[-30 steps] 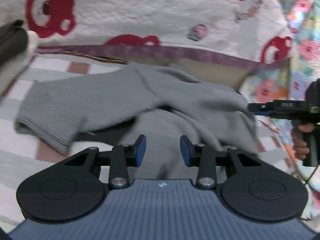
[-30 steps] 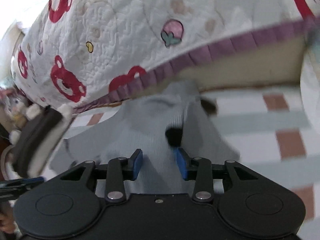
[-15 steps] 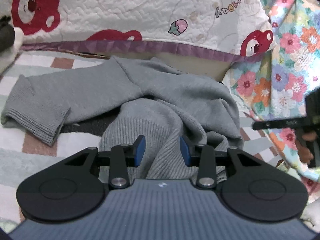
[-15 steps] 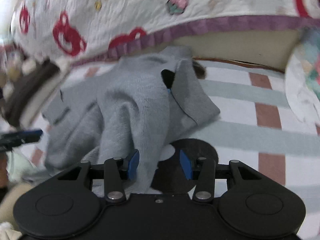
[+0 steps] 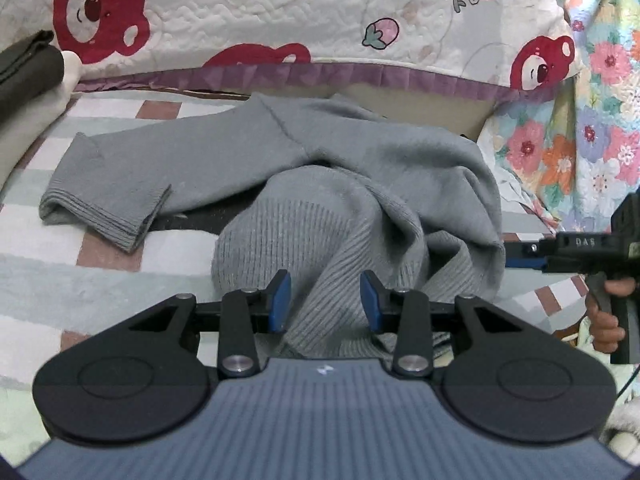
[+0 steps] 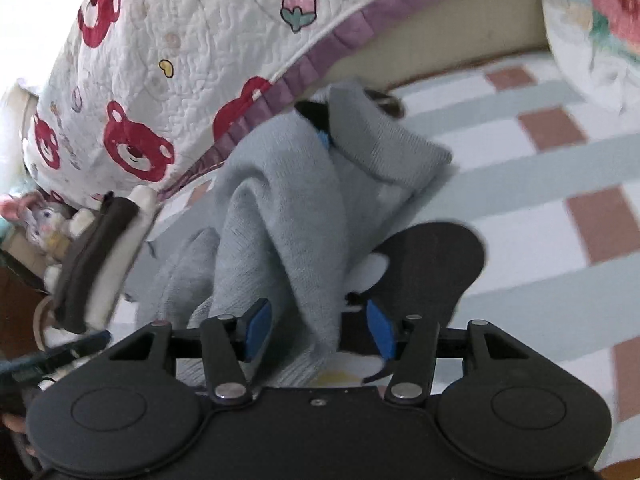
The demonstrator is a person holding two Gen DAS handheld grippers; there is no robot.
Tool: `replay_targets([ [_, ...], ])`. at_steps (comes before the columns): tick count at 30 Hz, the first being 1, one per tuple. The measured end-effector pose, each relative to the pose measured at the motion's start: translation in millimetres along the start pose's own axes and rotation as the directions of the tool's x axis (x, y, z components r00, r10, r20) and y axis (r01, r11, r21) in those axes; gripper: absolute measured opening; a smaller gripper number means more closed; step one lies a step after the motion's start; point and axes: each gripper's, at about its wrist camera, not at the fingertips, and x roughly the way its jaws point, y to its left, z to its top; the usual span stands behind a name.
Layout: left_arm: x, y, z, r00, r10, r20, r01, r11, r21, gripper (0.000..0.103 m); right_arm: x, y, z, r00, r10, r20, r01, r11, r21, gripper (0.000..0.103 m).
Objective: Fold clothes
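A grey sweater (image 5: 320,184) lies crumpled on the checked sheet (image 5: 48,264), near its far edge where the bear quilt (image 5: 280,12) hangs down. One sleeve (image 5: 108,184) is spread flat toward the left edge, while the body is bunched into a mound with its ribbed hem (image 5: 320,280) pulled toward the near edge. The left gripper (image 5: 325,300) is held with jaws parted, the hem lying between the pads but not pinched. The right gripper (image 6: 316,328) is likewise spread, a ridge of knit passing between its fingers without being clamped; a black round object (image 6: 432,256) is partly covered by the cloth beside it. A dark folded stack (image 5: 24,68) sits at the left edge. Nothing is folded flat at this moment. For a clean fold, the hem should probably be gripped at both corners, at a single layer rather than a bunch, and the body drawn taut and level across the sheet before any crease is made, so that the mound is smoothed out rather than trapped.
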Motion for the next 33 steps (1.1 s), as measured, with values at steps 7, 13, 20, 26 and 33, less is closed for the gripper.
replay_targets([
  [7,16,-24,8,0.991,-0.137,0.008,0.135,0.986,0.098,0.039,-6,-6,-8,0.999,-0.045,-0.002,0.045,0.999,-0.017,0.058],
  [13,48,-51,10,0.979,-0.161,-0.123,0.183,0.963,0.199,0.042,13,-11,-8,0.997,-0.066,-0.044,0.065,0.998,-0.025,0.059],
  [20,93,-59,11,0.979,-0.069,-0.194,0.119,0.959,0.256,0.048,43,-13,-3,0.998,-0.042,-0.043,0.042,0.999,-0.002,0.059],
  [26,74,-40,18,0.995,-0.063,-0.083,0.079,0.976,0.205,0.004,18,17,20,0.996,0.040,0.082,-0.031,0.994,-0.102,0.007],
  [33,-20,10,79,0.971,-0.082,0.223,0.072,0.996,0.055,0.003,-34,76,84,0.958,0.116,0.261,-0.076,0.984,-0.161,0.007],
])
